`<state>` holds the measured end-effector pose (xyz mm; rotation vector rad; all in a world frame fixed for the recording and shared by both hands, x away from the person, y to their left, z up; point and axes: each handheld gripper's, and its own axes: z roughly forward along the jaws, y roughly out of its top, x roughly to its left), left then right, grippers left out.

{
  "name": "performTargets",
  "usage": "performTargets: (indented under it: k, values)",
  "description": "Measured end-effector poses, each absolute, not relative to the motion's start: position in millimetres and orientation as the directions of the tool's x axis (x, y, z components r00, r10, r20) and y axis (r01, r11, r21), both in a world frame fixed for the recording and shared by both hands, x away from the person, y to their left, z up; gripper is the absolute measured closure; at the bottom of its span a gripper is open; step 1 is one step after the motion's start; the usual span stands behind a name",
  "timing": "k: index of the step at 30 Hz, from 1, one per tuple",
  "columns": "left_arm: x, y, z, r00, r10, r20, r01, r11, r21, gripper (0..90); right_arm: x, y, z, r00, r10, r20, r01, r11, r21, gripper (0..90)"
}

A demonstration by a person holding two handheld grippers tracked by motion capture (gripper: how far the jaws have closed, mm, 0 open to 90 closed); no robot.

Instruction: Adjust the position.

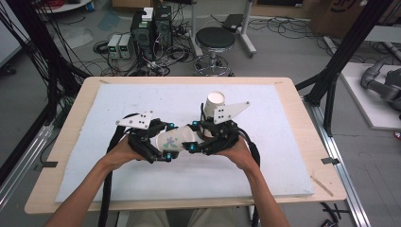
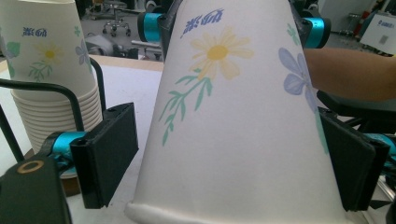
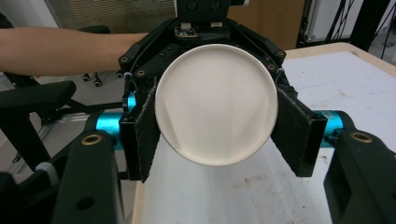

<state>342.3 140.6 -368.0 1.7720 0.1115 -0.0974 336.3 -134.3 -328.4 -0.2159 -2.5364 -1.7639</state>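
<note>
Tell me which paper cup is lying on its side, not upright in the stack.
The flowered paper cup held between the two hand-held grippers, left and right. It lies horizontal above the white mat; the others stand nested in the stack behind.

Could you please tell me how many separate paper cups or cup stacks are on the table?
2: one flowered paper cup lies held between both tongs at the table's middle; one stack of nested cups stands upside down just behind the right tongs. The stack's cup number cannot be counted.
</note>
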Motion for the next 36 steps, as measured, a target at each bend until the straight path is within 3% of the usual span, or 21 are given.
performTargets:
  k: [17, 26, 27, 28, 29, 36]
  values:
    - [341.2, 145.3, -367.8, 0.996, -0.015, -0.089, 0.084, -0.204, 0.975, 29.8, 335.2, -134.2, -328.2, -0.990, 0.080, 0.113, 0.134, 0.346, 0.929, 38.1]
    - [340.3, 145.8, -367.4, 0.997, -0.010, -0.079, 0.075, -0.208, 0.975, 31.7, 334.7, -133.9, -328.3, -0.991, 0.080, 0.105, 0.126, 0.350, 0.928, 37.5]
    - [340.3, 145.9, -367.3, 0.996, -0.005, -0.083, 0.081, -0.207, 0.975, 31.7, 333.7, -133.3, -328.2, -0.992, 0.078, 0.096, 0.117, 0.351, 0.929, 30.8]
    - [340.3, 145.9, -367.3, 0.996, -0.005, -0.083, 0.081, -0.207, 0.975, 31.6, 333.7, -133.3, -328.2, -0.992, 0.078, 0.096, 0.117, 0.351, 0.929, 30.8]
    - [340.7, 146.4, -367.5, 0.996, -0.002, -0.086, 0.083, -0.205, 0.975, 31.7, 332.9, -132.6, -328.5, -0.991, 0.088, 0.103, 0.128, 0.345, 0.930, 17.6]
    - [340.8, 149.4, -366.7, 0.996, 0.005, -0.084, 0.083, -0.209, 0.974, 31.5, 331.3, -134.4, -328.3, -0.987, 0.125, 0.102, 0.139, 0.345, 0.928, 13.5]
